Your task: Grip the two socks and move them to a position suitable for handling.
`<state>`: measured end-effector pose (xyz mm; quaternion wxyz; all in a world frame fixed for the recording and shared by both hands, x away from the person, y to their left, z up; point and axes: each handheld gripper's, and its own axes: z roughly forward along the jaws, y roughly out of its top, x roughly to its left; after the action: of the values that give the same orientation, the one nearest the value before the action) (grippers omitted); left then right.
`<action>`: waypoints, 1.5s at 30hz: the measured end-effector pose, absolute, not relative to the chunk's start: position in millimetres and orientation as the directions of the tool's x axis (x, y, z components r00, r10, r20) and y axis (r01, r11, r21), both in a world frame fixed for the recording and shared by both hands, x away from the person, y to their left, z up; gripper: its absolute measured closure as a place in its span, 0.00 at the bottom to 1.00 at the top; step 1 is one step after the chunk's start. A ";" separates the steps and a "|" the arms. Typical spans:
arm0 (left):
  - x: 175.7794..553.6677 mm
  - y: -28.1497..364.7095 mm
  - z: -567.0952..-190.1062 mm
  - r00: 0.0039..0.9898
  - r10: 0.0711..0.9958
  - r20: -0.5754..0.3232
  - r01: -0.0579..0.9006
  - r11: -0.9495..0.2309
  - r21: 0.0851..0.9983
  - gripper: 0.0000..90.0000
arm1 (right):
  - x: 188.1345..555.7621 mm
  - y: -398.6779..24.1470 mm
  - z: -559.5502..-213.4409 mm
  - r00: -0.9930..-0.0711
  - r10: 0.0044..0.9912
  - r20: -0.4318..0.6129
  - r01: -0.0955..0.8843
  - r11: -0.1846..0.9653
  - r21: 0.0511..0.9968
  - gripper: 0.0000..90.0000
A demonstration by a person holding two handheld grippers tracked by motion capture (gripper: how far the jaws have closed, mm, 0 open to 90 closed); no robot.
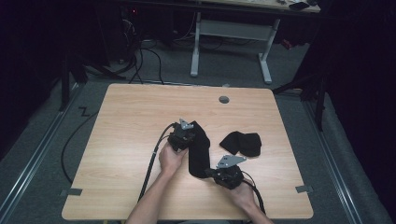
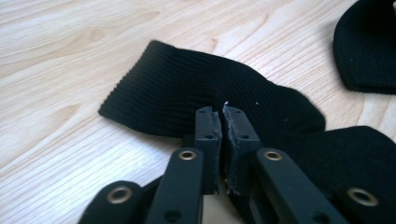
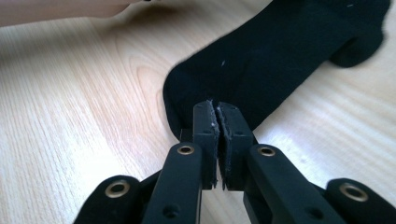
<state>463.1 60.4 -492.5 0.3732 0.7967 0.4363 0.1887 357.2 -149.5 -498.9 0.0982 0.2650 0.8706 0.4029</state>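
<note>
A long black sock [image 1: 199,150] lies stretched on the wooden table [image 1: 126,121], between my two grippers. My left gripper [image 1: 190,139] is at the sock's far end; in the left gripper view its jaws [image 2: 221,114] are shut on the edge of the ribbed cuff [image 2: 182,93]. My right gripper [image 1: 208,172] is at the sock's near end. In the right gripper view its jaws [image 3: 216,109] are pinched on the rounded end of the sock [image 3: 261,60]. A person's hand holds each gripper.
A second black sock [image 1: 241,143] lies crumpled on the table just right of the first one, also at the top right of the left gripper view [image 2: 366,46]. A grey cable hole [image 1: 224,99] sits near the table's far edge. Cables trail off the near edge.
</note>
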 end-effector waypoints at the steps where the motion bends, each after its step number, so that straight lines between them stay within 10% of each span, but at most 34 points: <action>1: 463.5 58.9 -494.1 0.546 0.838 -0.017 0.557 -0.347 0.754 0.88 | 357.3 -149.0 -501.0 -0.840 0.540 0.045 0.386 0.538 0.749 0.94; 6: 453.1 58.5 -486.4 0.531 0.847 0.032 0.529 -0.361 0.768 0.63 | 357.8 -149.3 -497.9 -0.845 0.532 0.056 0.374 0.511 0.774 0.83; 16: 415.4 61.5 -492.7 0.563 0.825 0.050 0.533 -0.409 0.740 0.49 | 389.4 -141.7 -491.7 -0.782 0.623 0.007 0.409 0.505 0.760 0.85; 25: 405.4 73.8 -503.1 0.515 0.856 0.038 0.557 -0.368 0.744 0.46 | 373.8 -122.1 -500.9 -0.845 0.535 -0.004 0.363 0.579 0.730 0.81; 45: 364.1 80.3 -505.3 0.538 0.843 0.015 0.554 -0.367 0.748 0.42 | 435.1 -131.8 -499.3 -0.684 0.730 0.014 0.516 0.470 0.716 0.84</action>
<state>364.1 80.3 -505.3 0.3560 0.8014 0.4357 0.2030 435.1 -131.8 -499.3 0.1486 0.3689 0.8443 0.3591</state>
